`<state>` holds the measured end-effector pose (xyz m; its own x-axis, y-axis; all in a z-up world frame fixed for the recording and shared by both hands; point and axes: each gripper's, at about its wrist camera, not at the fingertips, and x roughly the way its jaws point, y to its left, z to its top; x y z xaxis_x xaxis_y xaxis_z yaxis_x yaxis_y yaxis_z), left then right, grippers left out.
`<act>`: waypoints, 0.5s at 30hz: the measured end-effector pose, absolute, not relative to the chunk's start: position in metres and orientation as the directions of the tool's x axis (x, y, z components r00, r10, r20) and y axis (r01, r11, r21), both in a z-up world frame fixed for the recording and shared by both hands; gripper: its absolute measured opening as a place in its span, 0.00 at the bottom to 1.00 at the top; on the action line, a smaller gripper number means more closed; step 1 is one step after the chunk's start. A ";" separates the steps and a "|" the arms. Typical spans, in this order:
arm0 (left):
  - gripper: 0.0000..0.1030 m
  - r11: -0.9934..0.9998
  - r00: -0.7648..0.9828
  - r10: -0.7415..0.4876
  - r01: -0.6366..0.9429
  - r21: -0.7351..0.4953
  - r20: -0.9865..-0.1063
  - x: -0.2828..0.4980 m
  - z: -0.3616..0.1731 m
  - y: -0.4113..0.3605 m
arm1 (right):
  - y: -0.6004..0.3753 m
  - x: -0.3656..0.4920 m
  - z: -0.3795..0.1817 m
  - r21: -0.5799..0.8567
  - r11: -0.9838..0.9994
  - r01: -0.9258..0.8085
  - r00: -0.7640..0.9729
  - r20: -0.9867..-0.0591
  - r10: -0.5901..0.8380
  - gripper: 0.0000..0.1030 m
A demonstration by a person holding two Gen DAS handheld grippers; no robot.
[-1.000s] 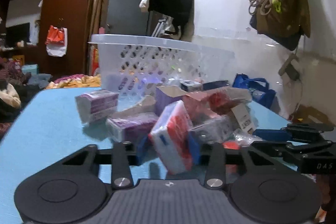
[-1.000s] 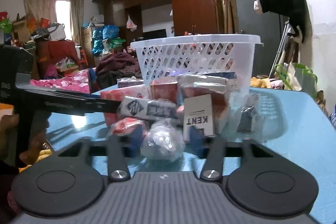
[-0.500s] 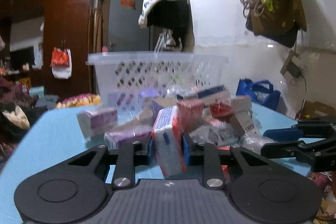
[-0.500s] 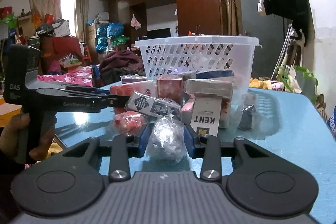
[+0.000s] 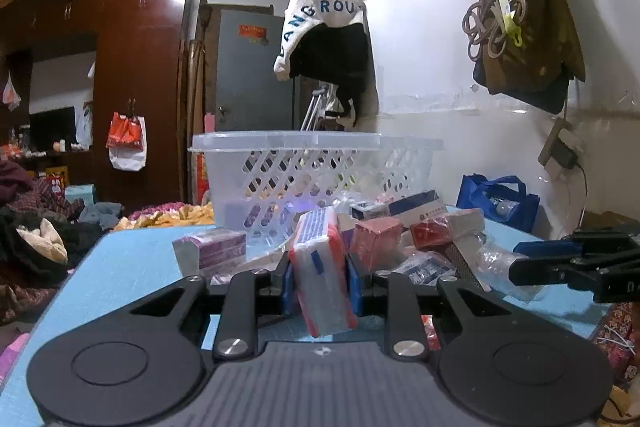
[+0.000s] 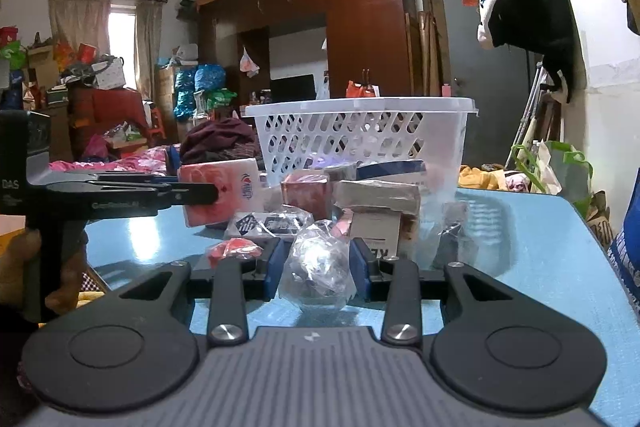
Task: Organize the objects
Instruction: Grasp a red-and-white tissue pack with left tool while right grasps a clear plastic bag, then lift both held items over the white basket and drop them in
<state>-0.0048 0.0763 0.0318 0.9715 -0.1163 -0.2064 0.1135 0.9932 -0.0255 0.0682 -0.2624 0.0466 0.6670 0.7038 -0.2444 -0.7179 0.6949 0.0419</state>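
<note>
In the left wrist view my left gripper [image 5: 318, 281] is shut on a red, white and blue tissue pack [image 5: 320, 267], held upright just above the blue table [image 5: 128, 267]. The right wrist view shows the same pack [image 6: 224, 189] at the tip of my left gripper [image 6: 200, 193], clear of the pile. My right gripper [image 6: 318, 269] is shut on a crumpled clear plastic bag [image 6: 318, 263] low over the table. A white perforated basket [image 5: 316, 163] [image 6: 360, 131] stands behind the pile of small boxes [image 6: 360, 195]. My right gripper [image 5: 576, 263] pokes in from the right.
A purple-and-white box [image 5: 210, 253] lies left of the pile, and a KENT carton [image 6: 378, 233] and a red wrapper [image 6: 232, 251] sit near the bag. A hand [image 6: 60, 267] holds the left tool. A white-and-black bag [image 5: 324, 39] hangs on the wall above the basket.
The left jaws closed on the tissue pack, turned it upright and raised it off the pile. The right jaws closed onto the clear bag.
</note>
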 end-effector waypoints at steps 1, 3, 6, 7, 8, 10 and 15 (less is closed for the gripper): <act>0.29 0.993 0.973 -0.115 0.112 -0.026 -0.198 -0.006 0.033 0.077 | -0.263 0.068 0.048 0.044 0.696 -0.717 0.668 -0.239 0.704 0.38; 0.29 0.994 0.977 -0.113 0.109 -0.032 -0.180 -0.009 0.036 0.079 | -0.265 0.067 0.052 0.043 0.699 -0.713 0.675 -0.224 0.703 0.38; 0.29 0.991 0.979 -0.128 0.122 -0.050 -0.156 -0.012 0.043 0.084 | -0.268 0.068 0.062 0.045 0.706 -0.707 0.687 -0.196 0.700 0.38; 0.29 0.990 0.979 -0.138 0.130 -0.063 -0.150 -0.013 0.046 0.088 | -0.269 0.069 0.065 0.043 0.707 -0.706 0.689 -0.187 0.700 0.38; 0.29 0.988 0.979 -0.142 0.133 -0.073 -0.144 -0.013 0.049 0.090 | -0.269 0.069 0.069 0.043 0.707 -0.705 0.691 -0.178 0.700 0.38; 0.29 0.988 0.982 -0.140 0.130 -0.083 -0.125 -0.011 0.059 0.094 | -0.267 0.071 0.079 0.038 0.709 -0.705 0.696 -0.160 0.700 0.38; 0.29 0.986 0.988 -0.135 0.127 -0.108 -0.073 0.022 0.107 0.102 | -0.248 0.101 0.123 0.012 0.723 -0.691 0.716 -0.123 0.687 0.38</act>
